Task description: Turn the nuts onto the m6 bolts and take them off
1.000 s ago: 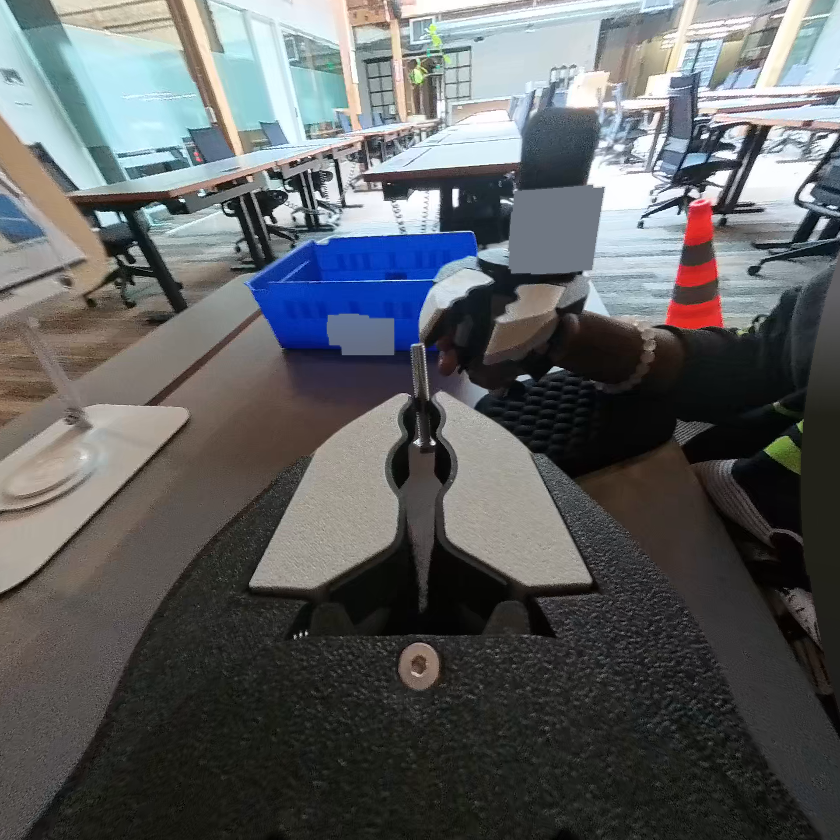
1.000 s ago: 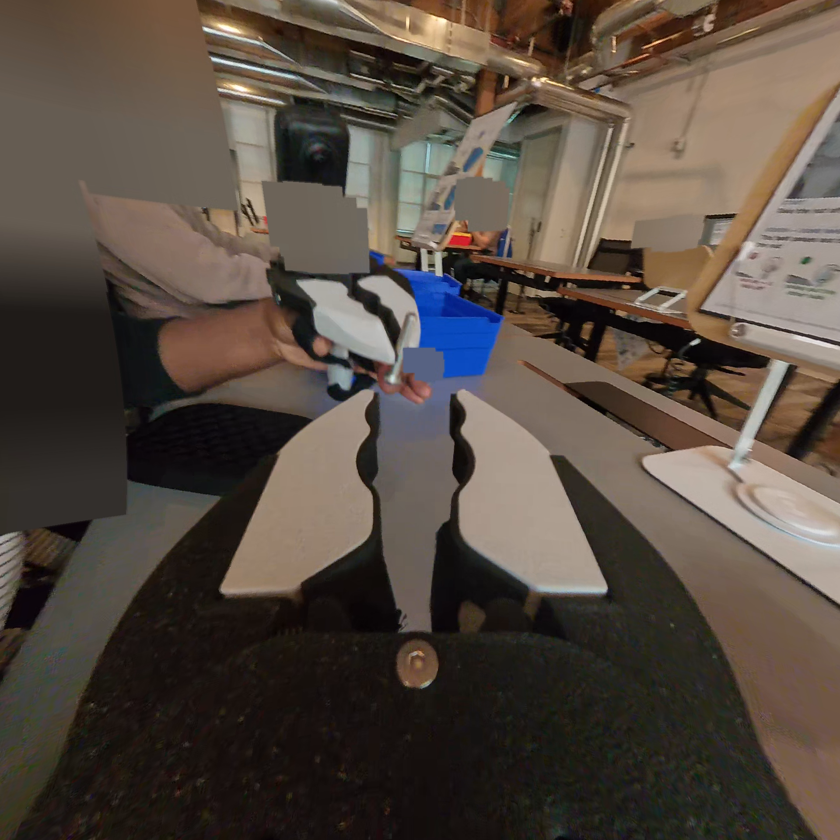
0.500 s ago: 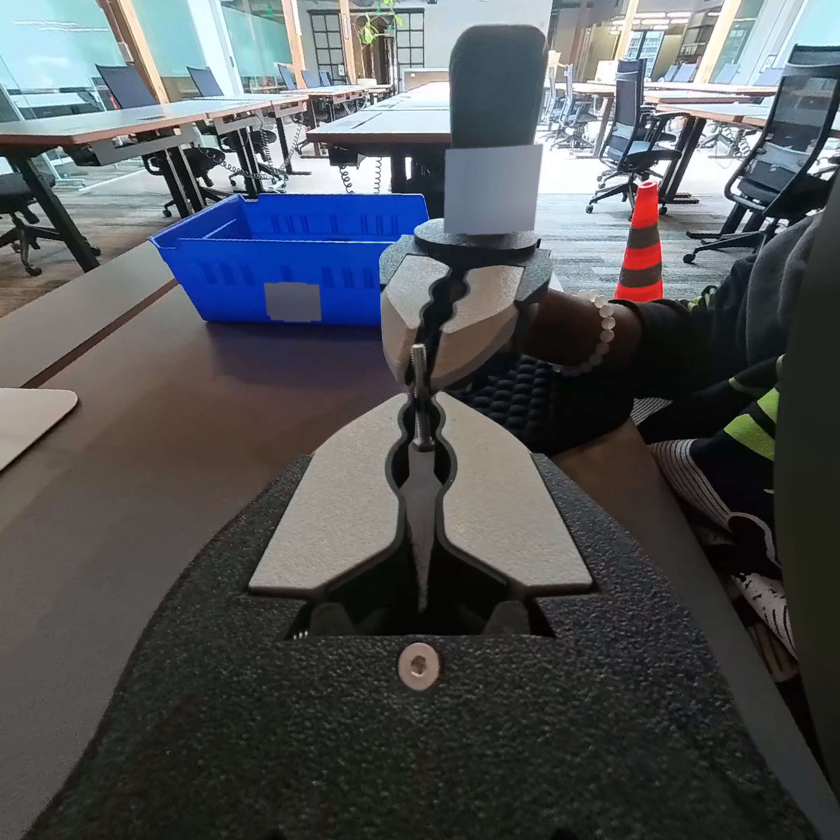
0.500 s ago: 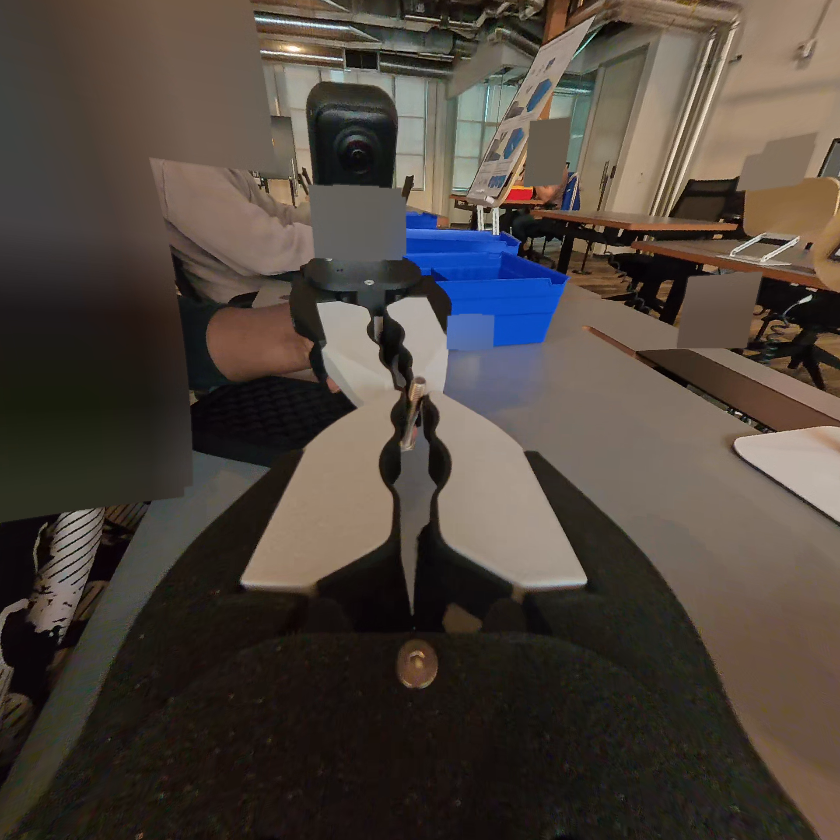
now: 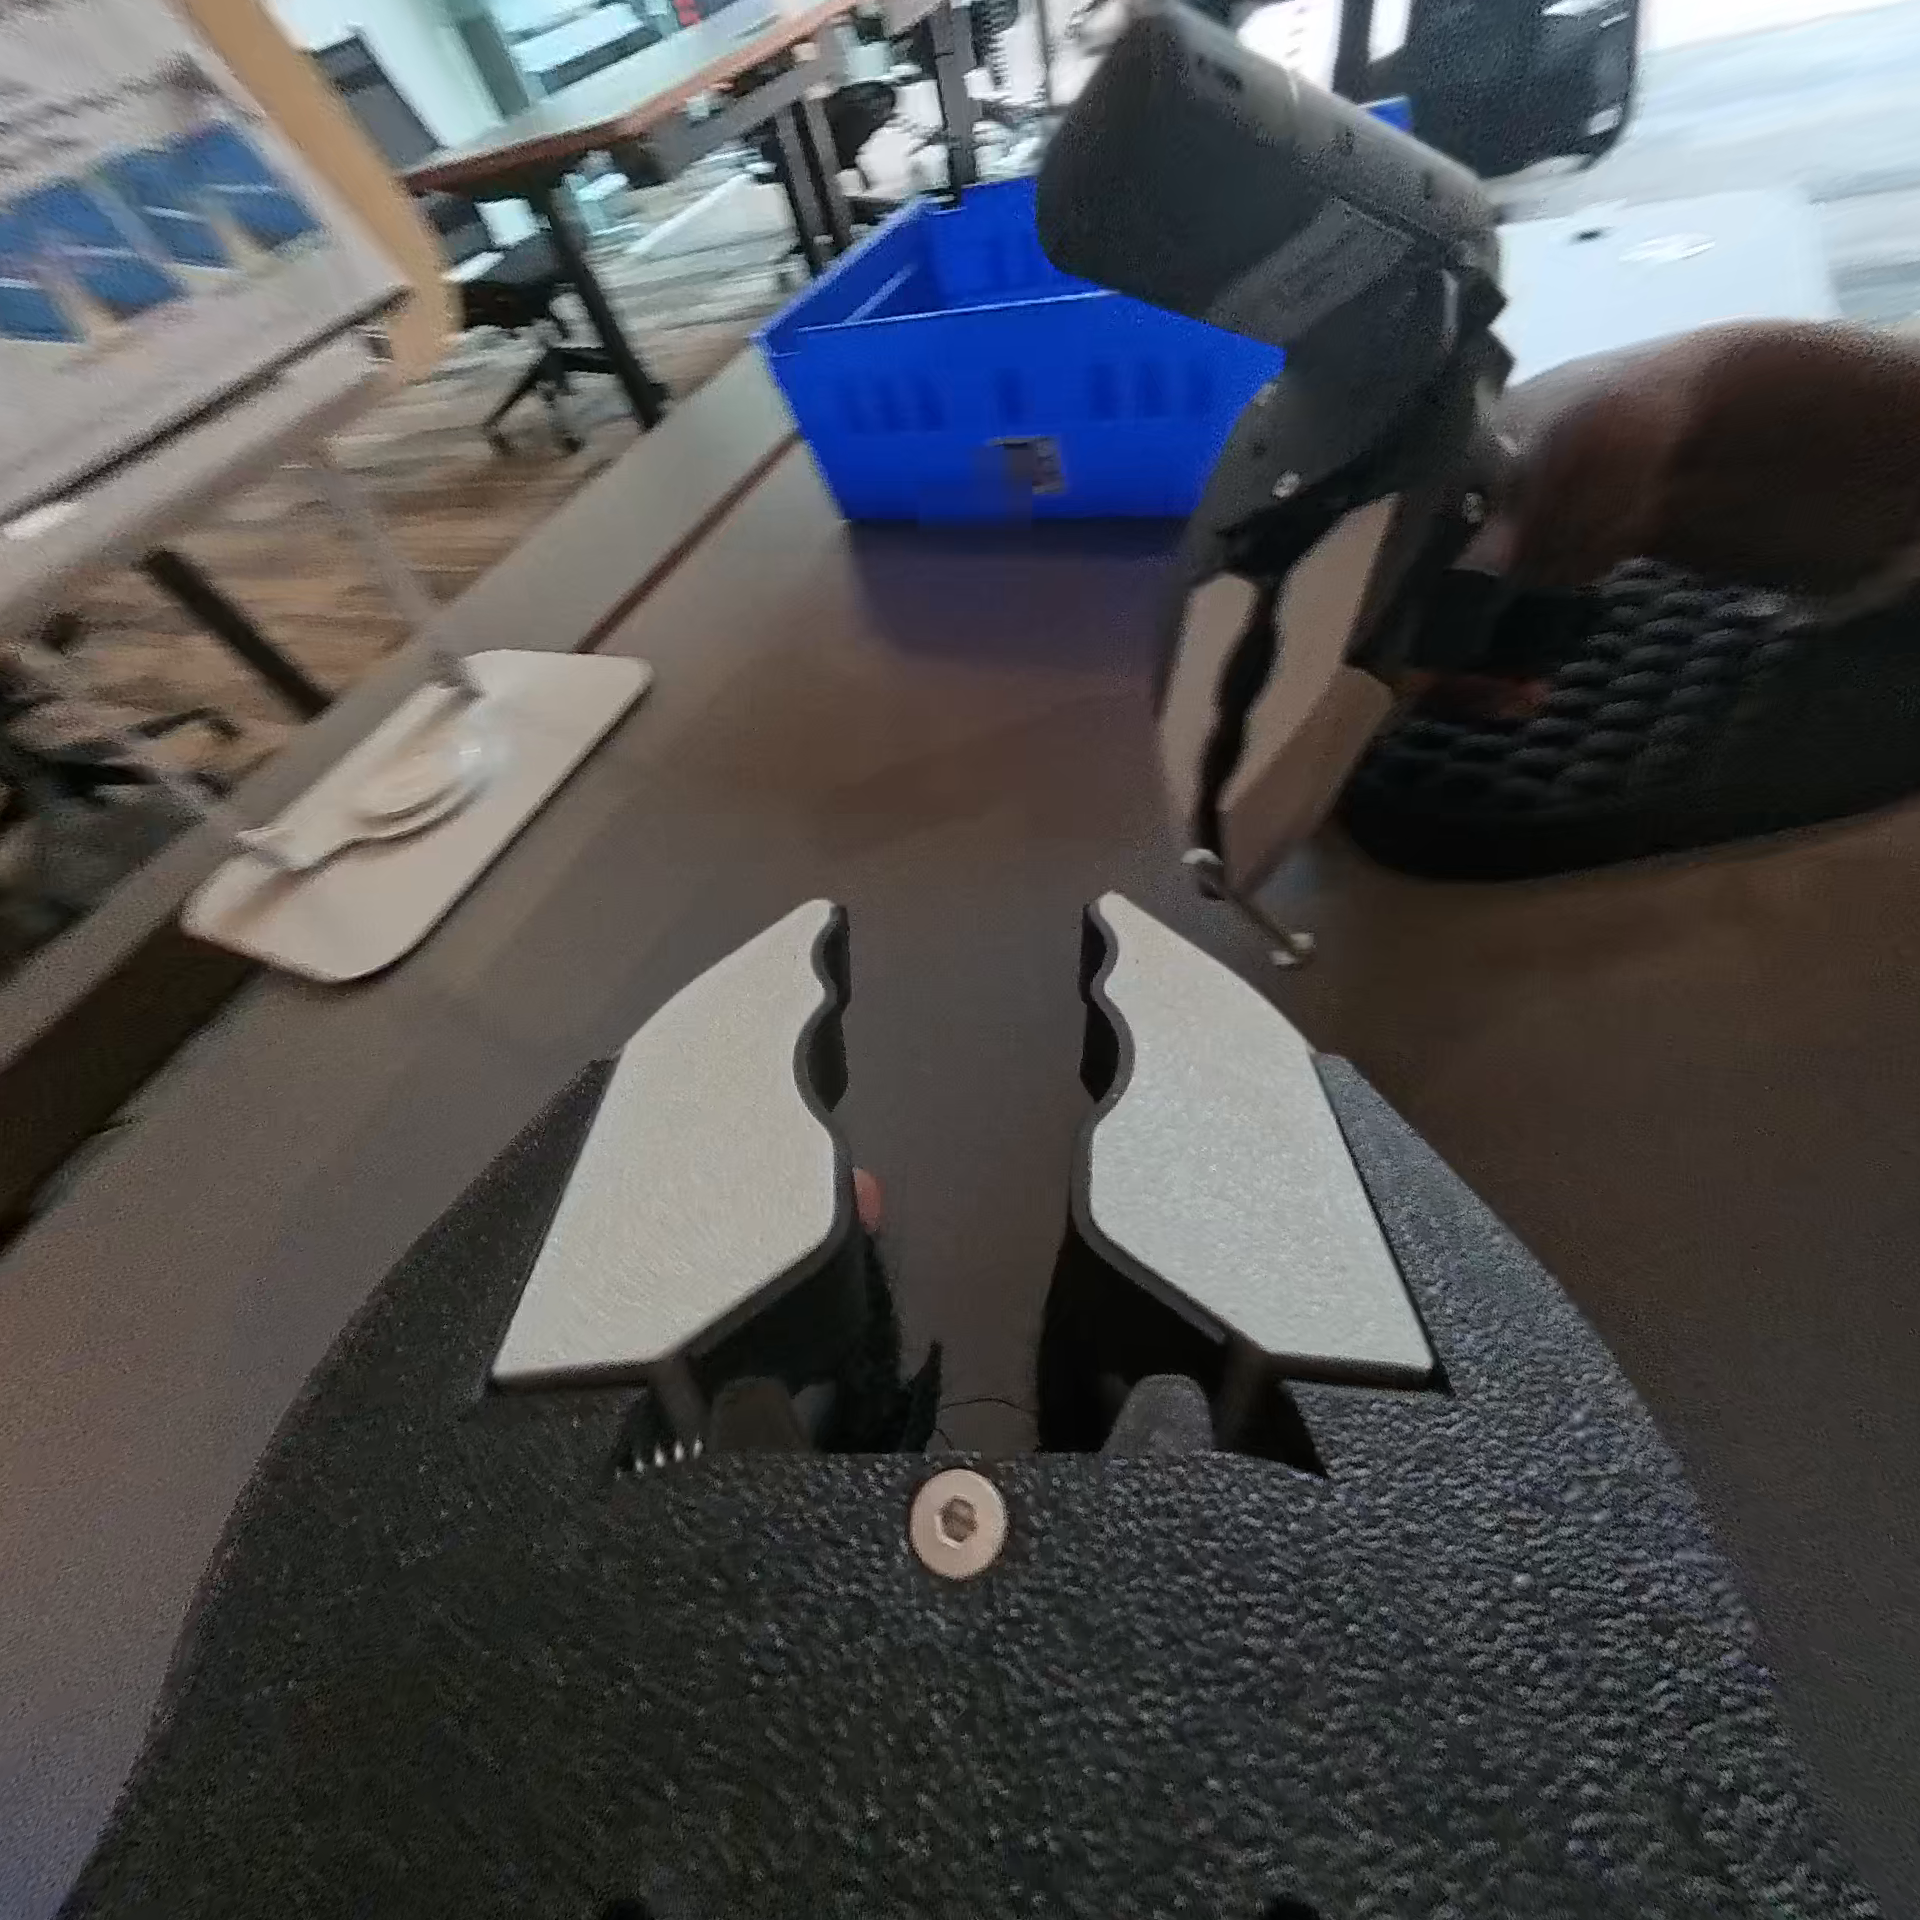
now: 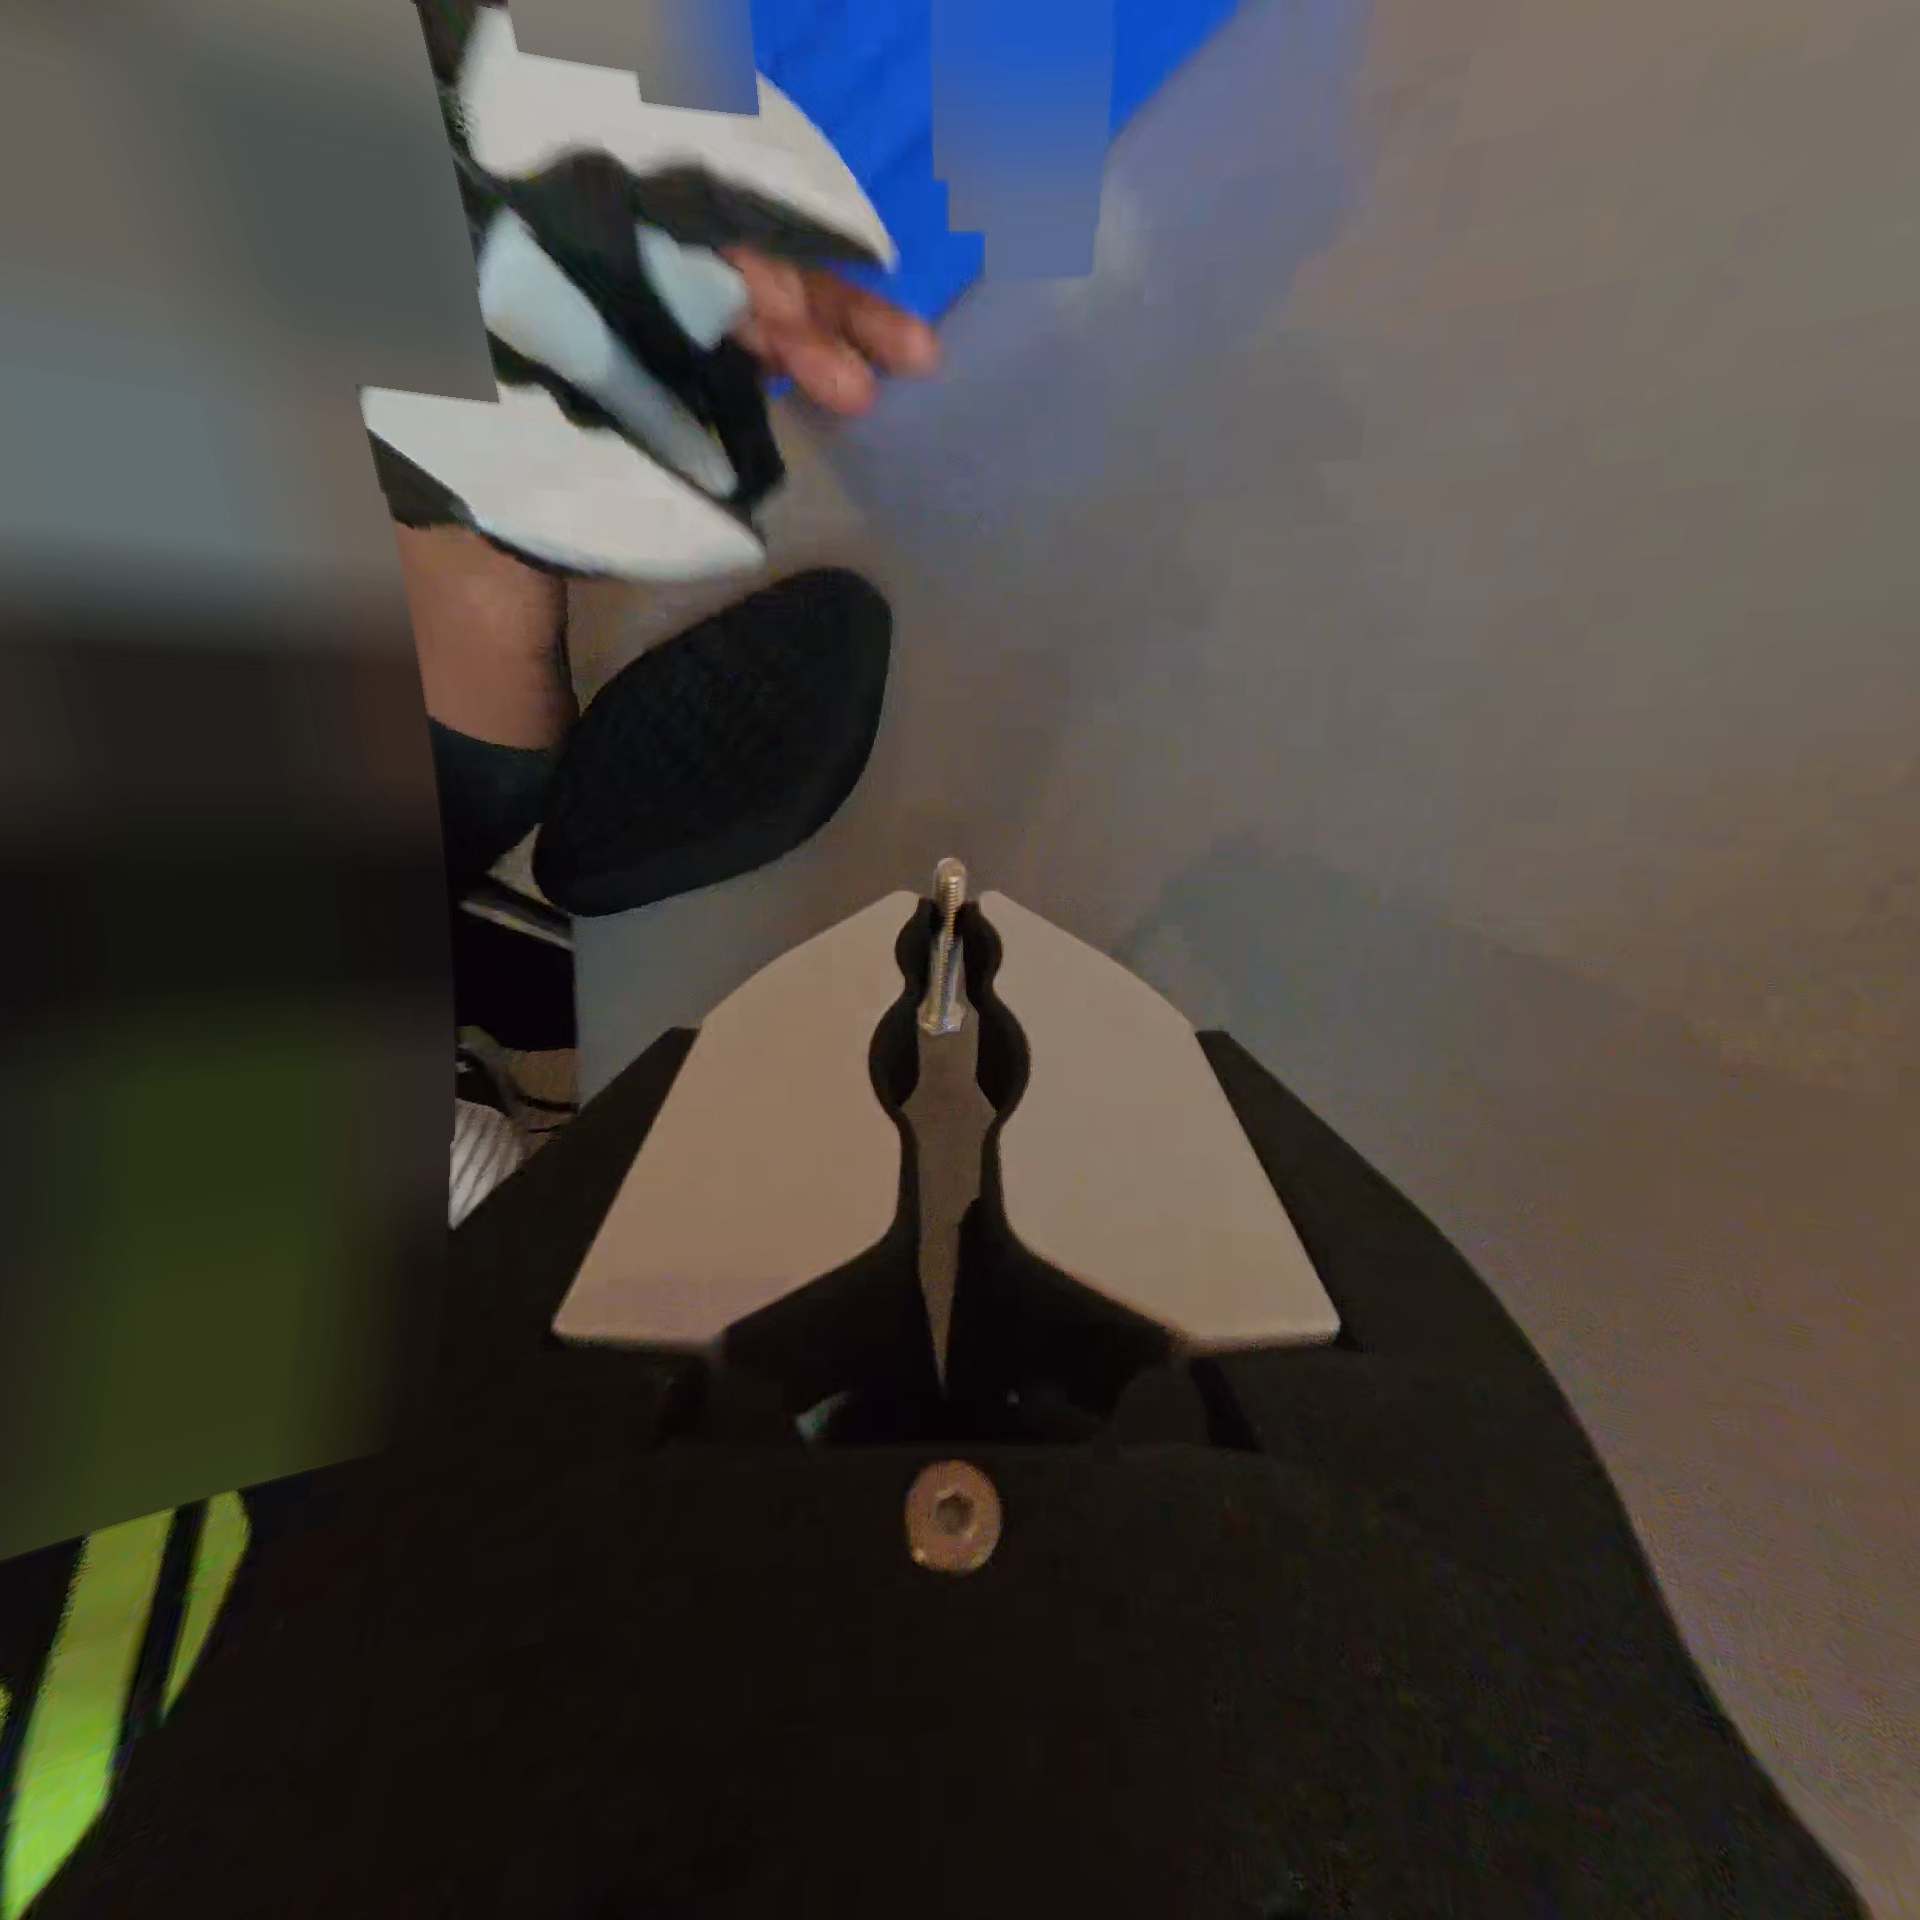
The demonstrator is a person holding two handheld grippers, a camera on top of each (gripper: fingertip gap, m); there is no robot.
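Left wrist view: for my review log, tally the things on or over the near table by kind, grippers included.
Grippers: 2 (left open with nothing in it; right shut on the bolt)
Bolts: 1
Blue bins: 1
Pale stand bases: 1
Black mesh pads: 1
Total: 6

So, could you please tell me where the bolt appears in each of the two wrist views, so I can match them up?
Left wrist view: the bolt is right of centre, sticking out at the tips of the right tongs above the table.
Right wrist view: the bolt is at centre, clamped between that view's own fingertips.
Shared landmark: the blue bin.
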